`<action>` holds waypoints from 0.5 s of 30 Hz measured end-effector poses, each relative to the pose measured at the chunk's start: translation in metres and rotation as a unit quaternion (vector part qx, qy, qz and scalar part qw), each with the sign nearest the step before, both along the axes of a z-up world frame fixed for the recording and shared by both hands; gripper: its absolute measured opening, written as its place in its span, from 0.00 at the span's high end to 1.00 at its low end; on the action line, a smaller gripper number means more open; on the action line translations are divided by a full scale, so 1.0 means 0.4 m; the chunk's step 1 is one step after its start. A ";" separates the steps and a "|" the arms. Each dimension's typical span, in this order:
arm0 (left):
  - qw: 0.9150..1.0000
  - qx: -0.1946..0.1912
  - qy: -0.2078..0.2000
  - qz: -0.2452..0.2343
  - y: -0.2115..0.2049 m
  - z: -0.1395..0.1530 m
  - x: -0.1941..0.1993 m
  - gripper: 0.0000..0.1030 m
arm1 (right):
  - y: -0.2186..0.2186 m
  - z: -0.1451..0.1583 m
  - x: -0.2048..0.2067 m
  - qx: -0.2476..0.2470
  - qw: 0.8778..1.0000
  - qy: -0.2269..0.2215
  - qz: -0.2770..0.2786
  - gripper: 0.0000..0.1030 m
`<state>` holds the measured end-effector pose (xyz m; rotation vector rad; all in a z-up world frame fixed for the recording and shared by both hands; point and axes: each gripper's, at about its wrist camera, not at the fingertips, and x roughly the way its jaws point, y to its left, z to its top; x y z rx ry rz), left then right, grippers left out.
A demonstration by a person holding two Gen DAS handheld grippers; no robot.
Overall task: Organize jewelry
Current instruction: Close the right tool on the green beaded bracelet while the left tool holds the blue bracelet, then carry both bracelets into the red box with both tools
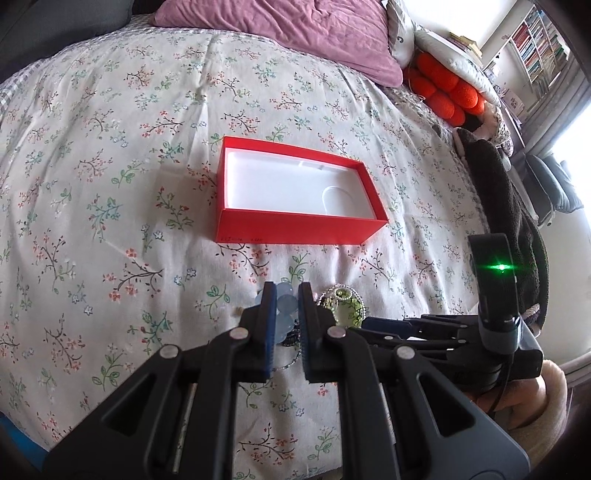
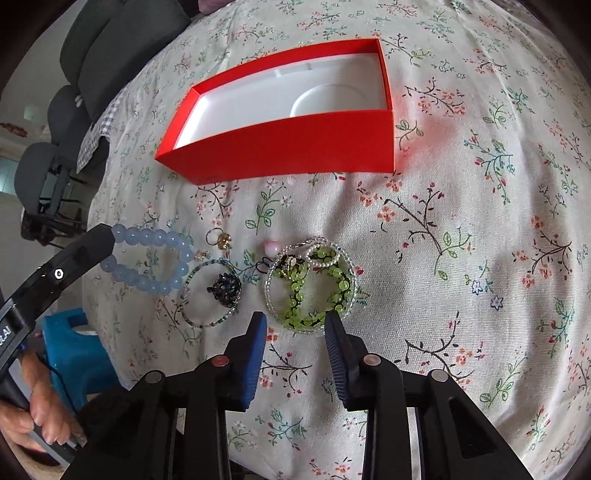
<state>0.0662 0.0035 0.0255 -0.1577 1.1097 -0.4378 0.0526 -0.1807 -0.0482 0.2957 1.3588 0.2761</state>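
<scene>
Gripping blue bead bracelet (image 2: 147, 258) in left hand-held gripper (image 1: 287, 295), red box (image 1: 295, 221) beyond

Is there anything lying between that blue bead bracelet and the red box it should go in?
Nothing visible. The left gripper holds the blue bead bracelet by one end. Between it and the red box lies only bare floral bedspread. The box is open-topped and empty. The other jewelry sits beside the bracelet, not toward the box.

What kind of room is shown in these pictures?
Most likely a bedroom. The work surface is a bed with a white floral-print bedsheet, a crumpled pink quilt lies at its far end, and a white shelf filled with books stands in the corner by a bright window.
</scene>
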 end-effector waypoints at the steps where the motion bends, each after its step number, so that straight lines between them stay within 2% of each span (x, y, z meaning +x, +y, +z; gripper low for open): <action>1: 1.000 0.000 0.001 0.001 0.000 -0.001 0.001 0.88 | 0.000 -0.006 0.002 -0.004 1.000 0.002 0.000 0.73; 2: 1.000 0.001 0.002 0.002 0.001 -0.003 0.002 0.88 | 0.003 -0.014 0.005 -0.009 1.000 0.005 -0.001 0.75; 4: 1.000 0.001 0.004 0.004 0.003 -0.005 0.003 0.88 | 0.005 -0.028 0.009 -0.016 1.000 0.010 -0.003 0.86; 6: 1.000 0.001 0.004 0.005 0.005 -0.005 0.004 0.88 | 0.003 -0.034 0.012 -0.016 1.000 0.009 -0.006 0.91; 10: 1.000 0.000 0.003 0.008 0.012 -0.002 0.004 0.88 | -0.008 -0.012 0.011 -0.010 1.000 -0.008 -0.013 0.95; 15: 1.000 -0.004 -0.001 0.014 0.025 0.008 0.004 0.88 | -0.011 0.036 0.000 -0.001 0.999 -0.038 -0.015 0.95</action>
